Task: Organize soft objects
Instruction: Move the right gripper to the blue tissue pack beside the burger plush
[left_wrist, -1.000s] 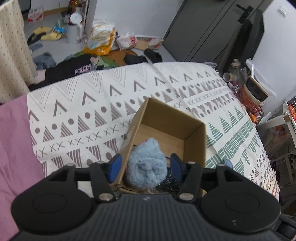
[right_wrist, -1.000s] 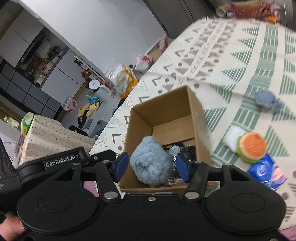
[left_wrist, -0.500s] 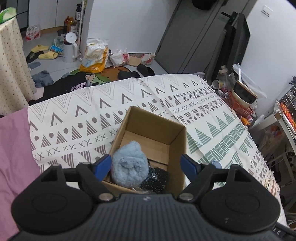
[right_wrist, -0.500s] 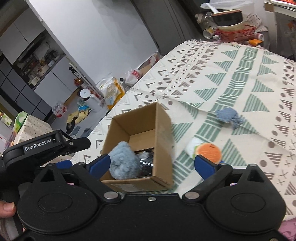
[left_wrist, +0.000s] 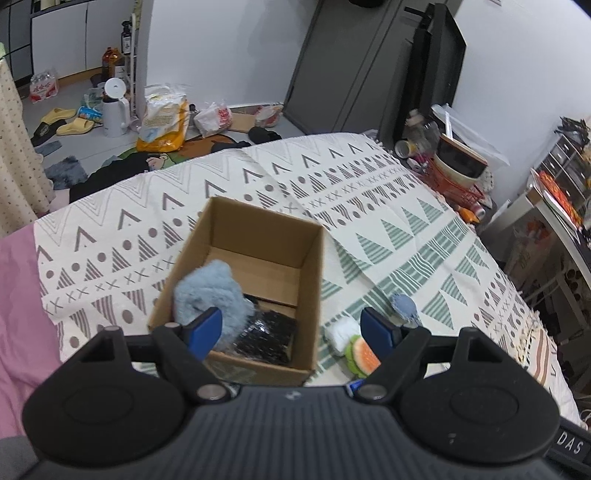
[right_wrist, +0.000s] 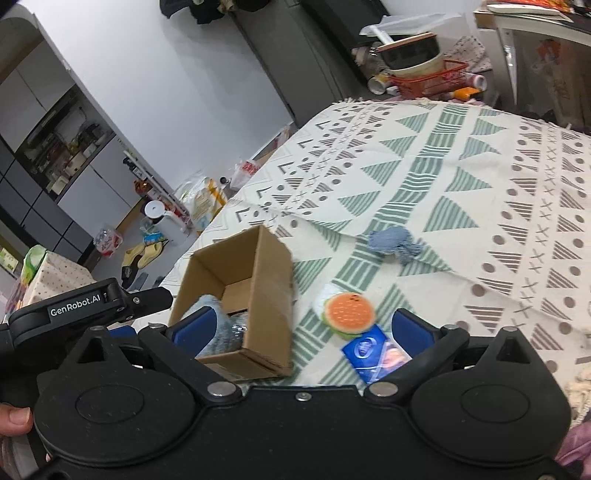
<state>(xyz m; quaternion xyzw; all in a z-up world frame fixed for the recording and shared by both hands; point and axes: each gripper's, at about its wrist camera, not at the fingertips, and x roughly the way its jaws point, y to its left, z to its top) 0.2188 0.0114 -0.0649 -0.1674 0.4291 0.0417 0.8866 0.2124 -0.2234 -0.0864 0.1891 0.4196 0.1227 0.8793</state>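
An open cardboard box (left_wrist: 310, 258) (right_wrist: 269, 291) stands on the patterned blanket. A fluffy light-blue plush (left_wrist: 210, 295) (right_wrist: 218, 325) lies in its near left corner beside a black shiny item (left_wrist: 267, 334). My left gripper (left_wrist: 291, 334) is open and empty, above the box's near edge. My right gripper (right_wrist: 303, 332) is open and empty, just right of the box. A burger-shaped plush (right_wrist: 347, 314) (left_wrist: 364, 356), a blue packet (right_wrist: 373, 354) and a blue cloth bundle (right_wrist: 391, 243) (left_wrist: 404, 306) lie on the blanket right of the box.
The patterned blanket (left_wrist: 369, 221) covers a bed with a pink sheet (left_wrist: 18, 314) at left. A red basket with bowls (left_wrist: 458, 173) stands beyond the far right edge. The floor behind holds bags, slippers and clothes. The left gripper's body (right_wrist: 88, 306) shows at left in the right wrist view.
Both grippers opened wide and let go of the light-blue plush, which now rests in the box. Both pulled back and up; the right one swung right toward the burger plush.
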